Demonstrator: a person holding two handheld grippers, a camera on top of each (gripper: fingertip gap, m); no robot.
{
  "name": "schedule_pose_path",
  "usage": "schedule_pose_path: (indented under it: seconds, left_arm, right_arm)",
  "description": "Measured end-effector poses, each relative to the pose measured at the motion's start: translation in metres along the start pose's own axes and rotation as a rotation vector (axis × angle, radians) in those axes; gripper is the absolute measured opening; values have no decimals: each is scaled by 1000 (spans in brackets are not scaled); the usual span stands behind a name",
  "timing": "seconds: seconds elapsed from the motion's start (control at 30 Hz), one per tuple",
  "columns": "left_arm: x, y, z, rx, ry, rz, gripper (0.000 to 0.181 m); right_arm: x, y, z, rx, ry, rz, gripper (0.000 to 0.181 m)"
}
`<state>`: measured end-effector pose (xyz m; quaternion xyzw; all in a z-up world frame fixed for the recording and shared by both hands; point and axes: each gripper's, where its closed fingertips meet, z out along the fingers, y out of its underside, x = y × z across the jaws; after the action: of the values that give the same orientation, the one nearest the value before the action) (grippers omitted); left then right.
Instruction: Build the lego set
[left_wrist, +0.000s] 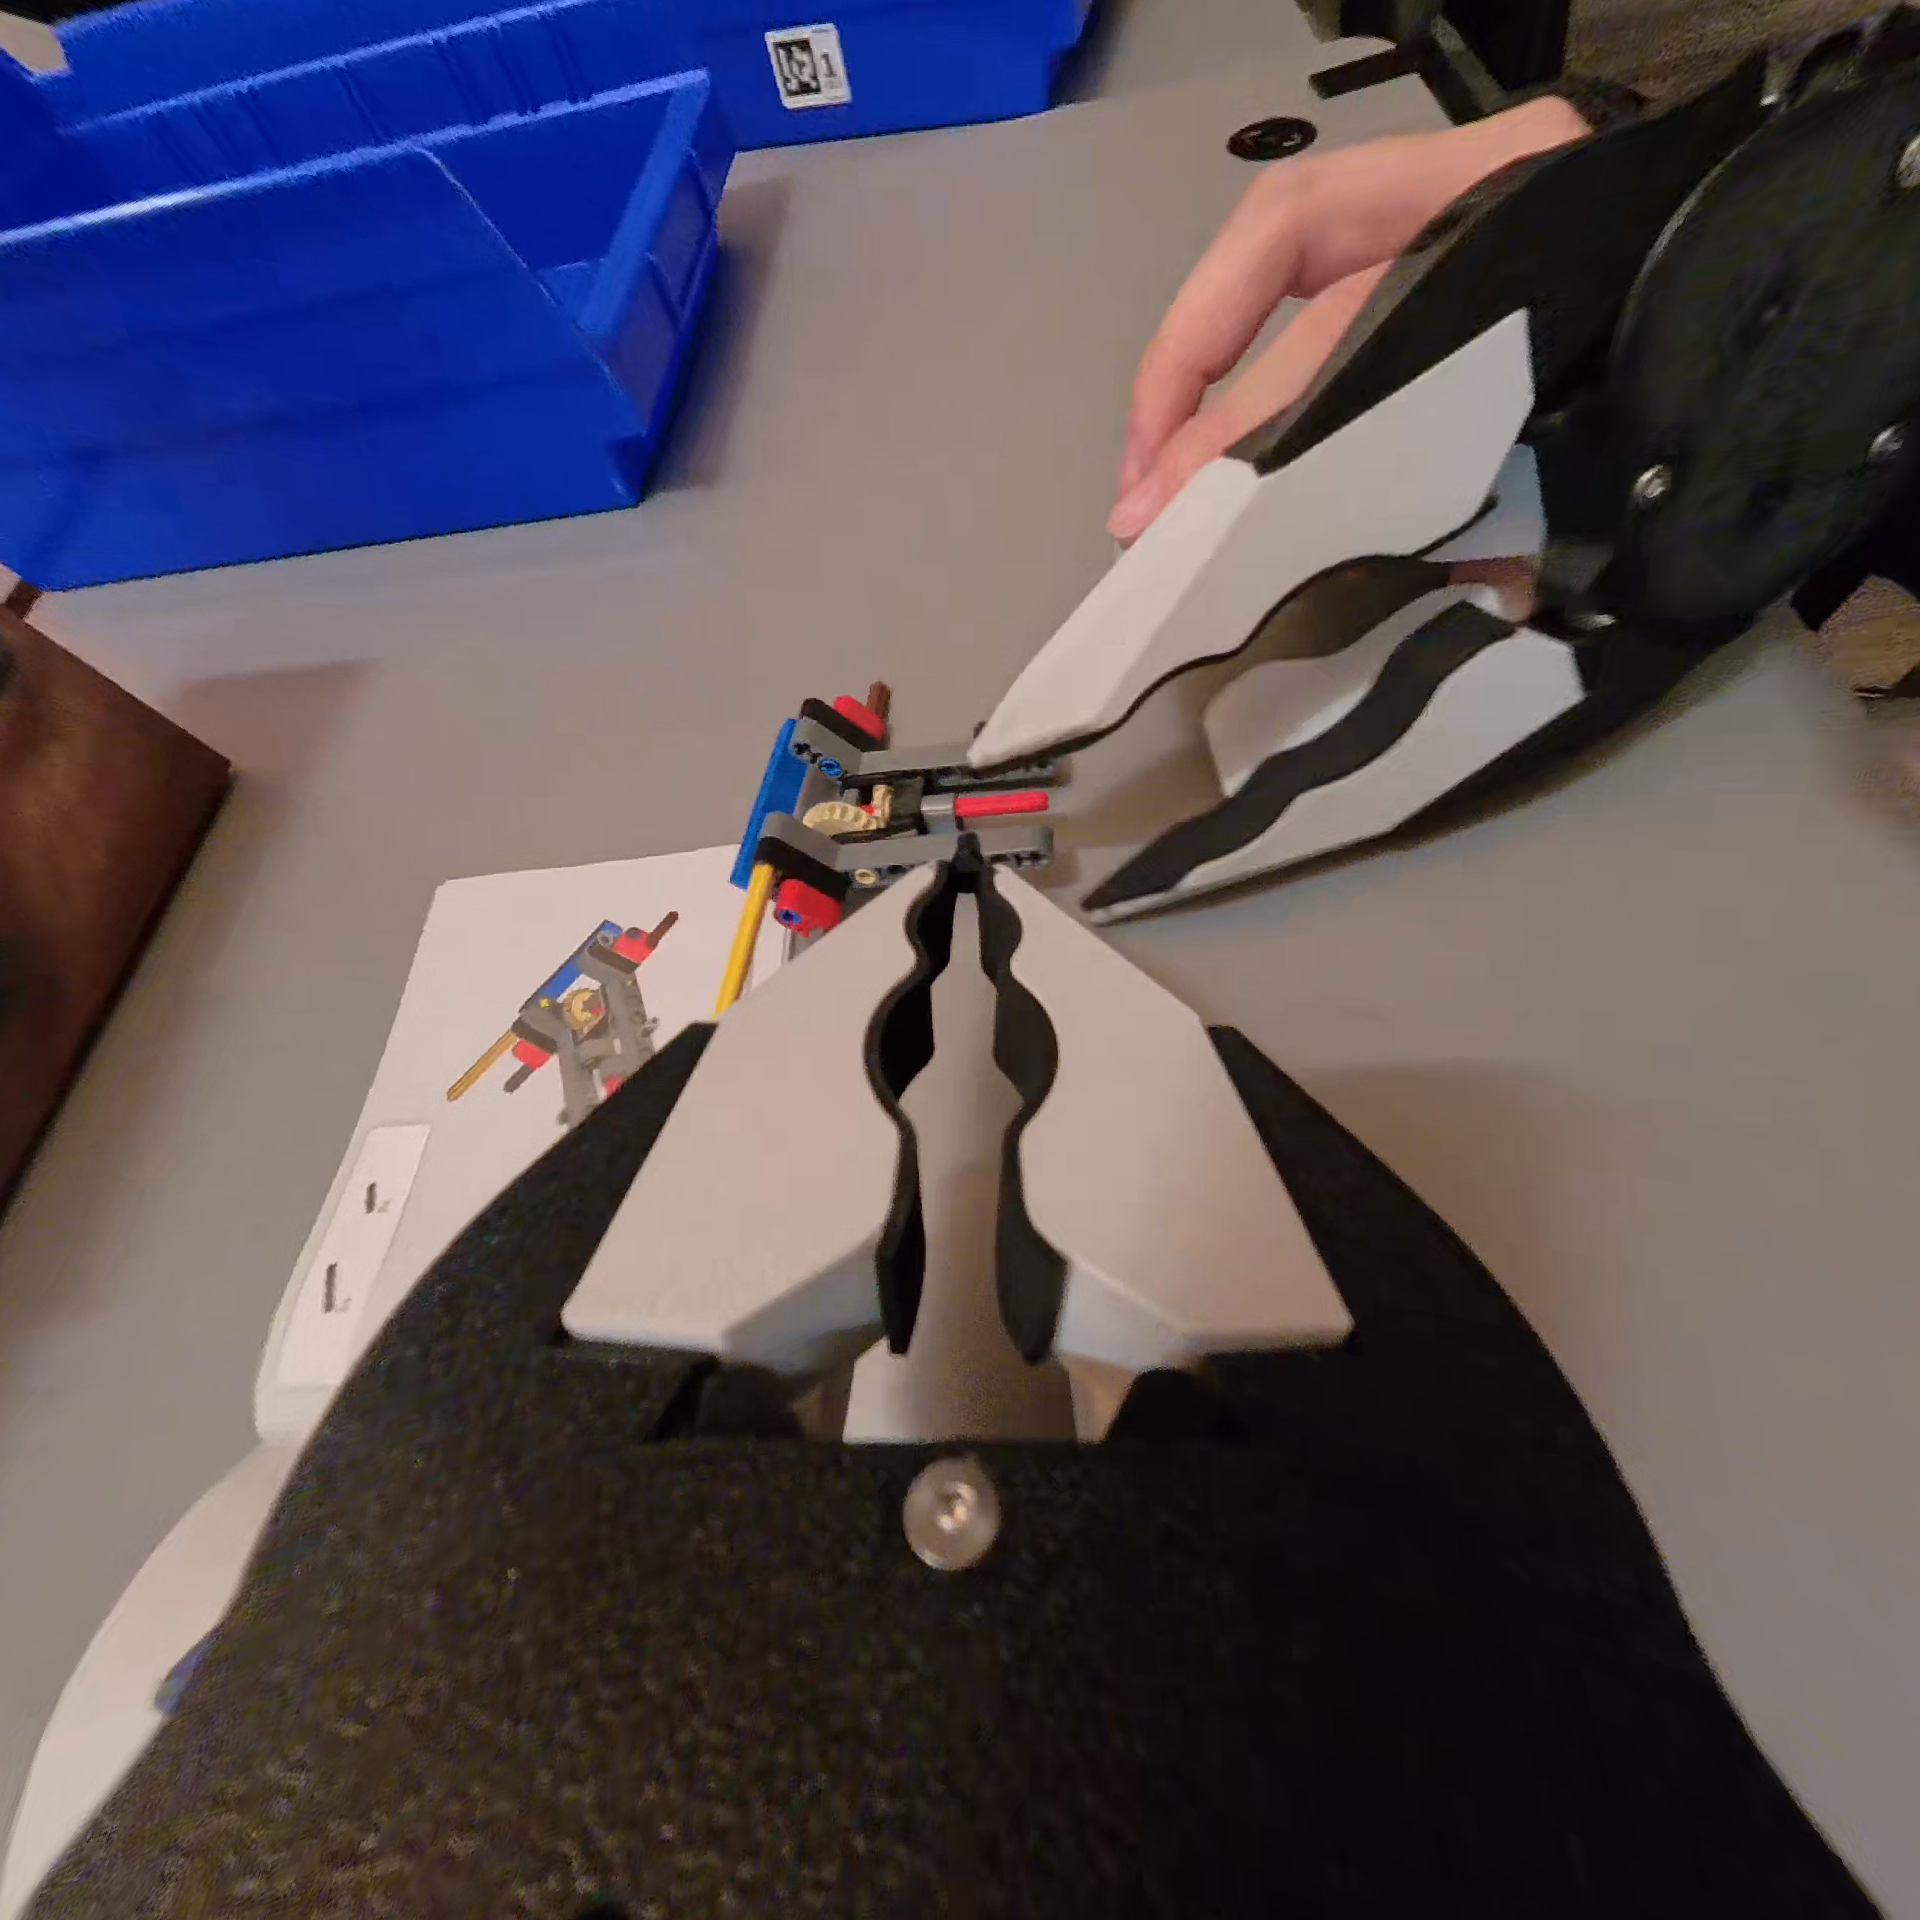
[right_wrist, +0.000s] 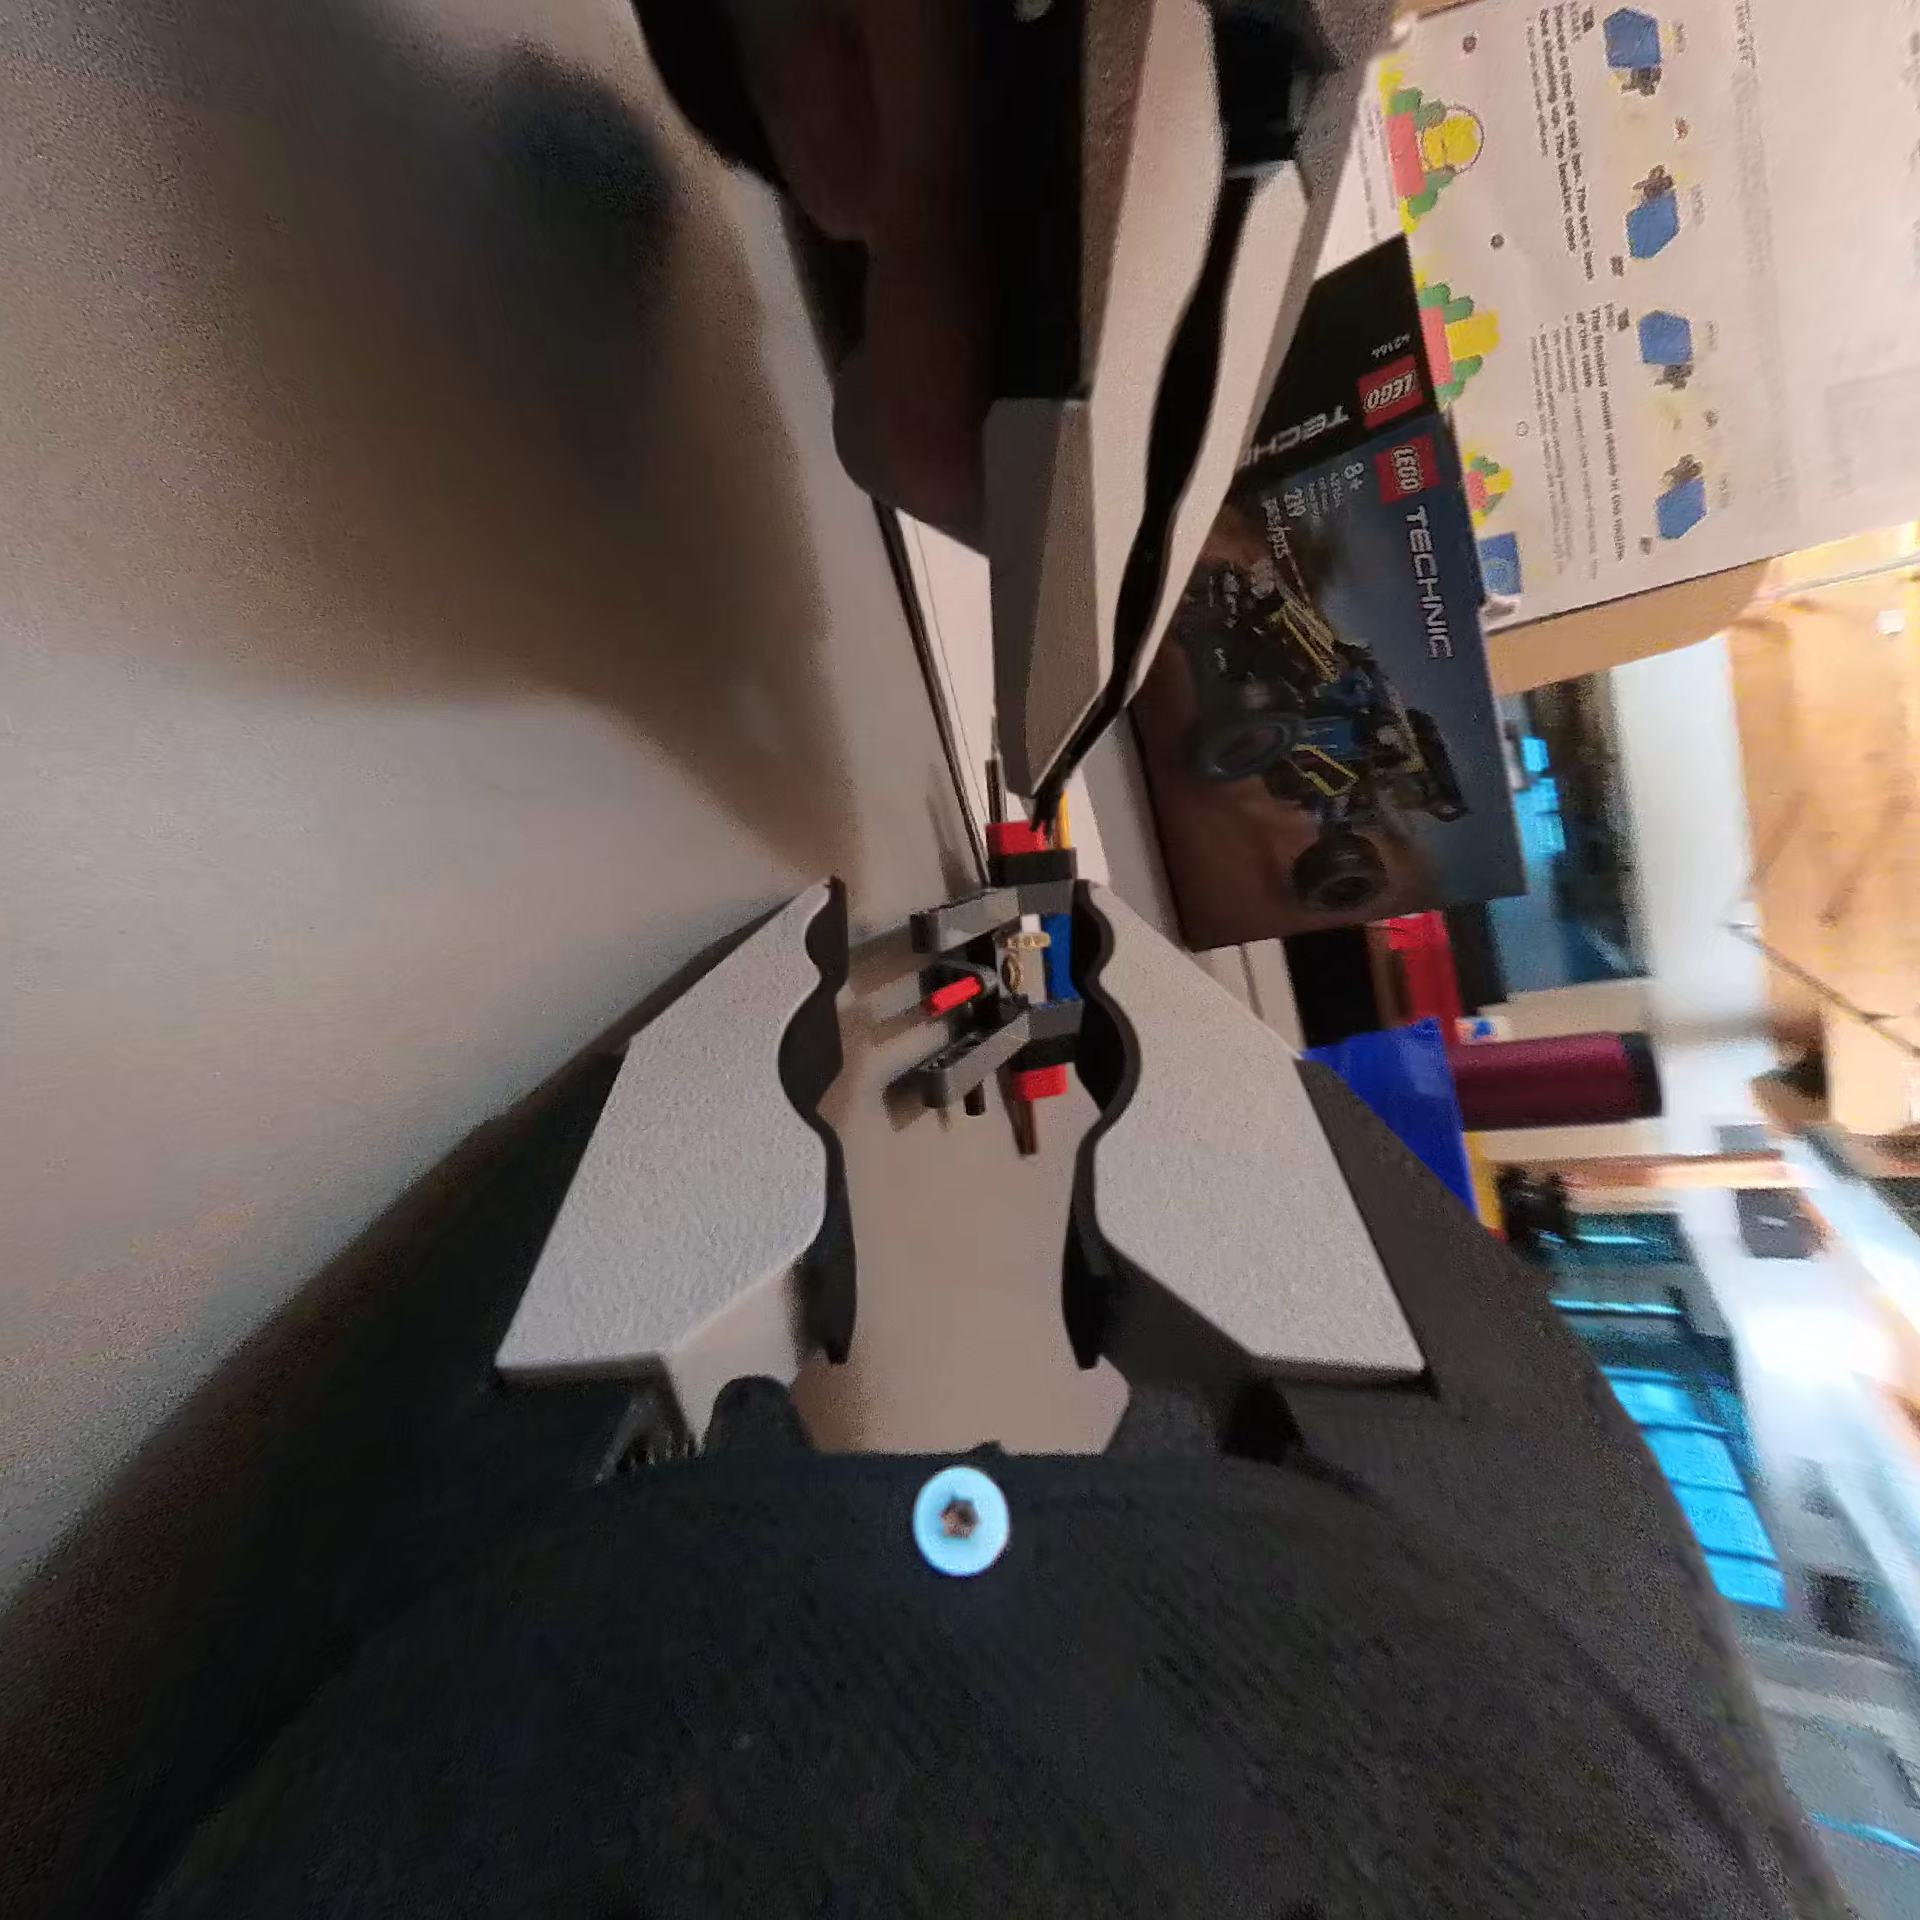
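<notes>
The small lego assembly (left_wrist: 831, 774) of grey beams, a blue beam, red bushes, a tan gear and a yellow axle lies on the grey table (left_wrist: 1351, 1039). My left gripper (left_wrist: 966, 873) is shut on a small black pin and holds it against the near grey beam. In the right wrist view it (right_wrist: 1039, 800) comes in from above the assembly (right_wrist: 966, 1065). My right gripper (right_wrist: 956, 904) is open, its jaws on either side of the assembly's beam ends. In the left wrist view it (left_wrist: 1039, 821) reaches in from the right, its upper fingertip touching the far grey beam.
A white instruction sheet (left_wrist: 499, 987) lies under the assembly's left end. Blue bins (left_wrist: 312, 312) stand at the back left. A hand (left_wrist: 1247, 312) holds the right gripper. The lego box (right_wrist: 1340, 675), a printed sheet (right_wrist: 1610, 260) and a maroon cylinder (right_wrist: 1548, 1081) lie beyond. The grippers are tip to tip, or close to it.
</notes>
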<state>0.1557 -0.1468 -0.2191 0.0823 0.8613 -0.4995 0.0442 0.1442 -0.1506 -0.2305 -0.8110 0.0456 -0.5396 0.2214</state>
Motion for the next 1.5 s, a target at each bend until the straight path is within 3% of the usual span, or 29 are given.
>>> schedule_pose_path:
  seconds: [0.33,0.63,0.97,1.5]
  left_arm:
    - [0,9,10,-42,-11,-32,2]
    - [-5,6,12,-36,-23,-108,2]
    - [-2,-3,4,28,-62,-90,2]
    - [6,-2,-3,25,-30,-91,1]
  right_arm:
    - [2,14,11,-66,46,-112,16]
    - [7,19,19,-106,73,-195,5]
    - [11,4,9,40,42,19,5]
    - [11,-1,7,100,-10,142,5]
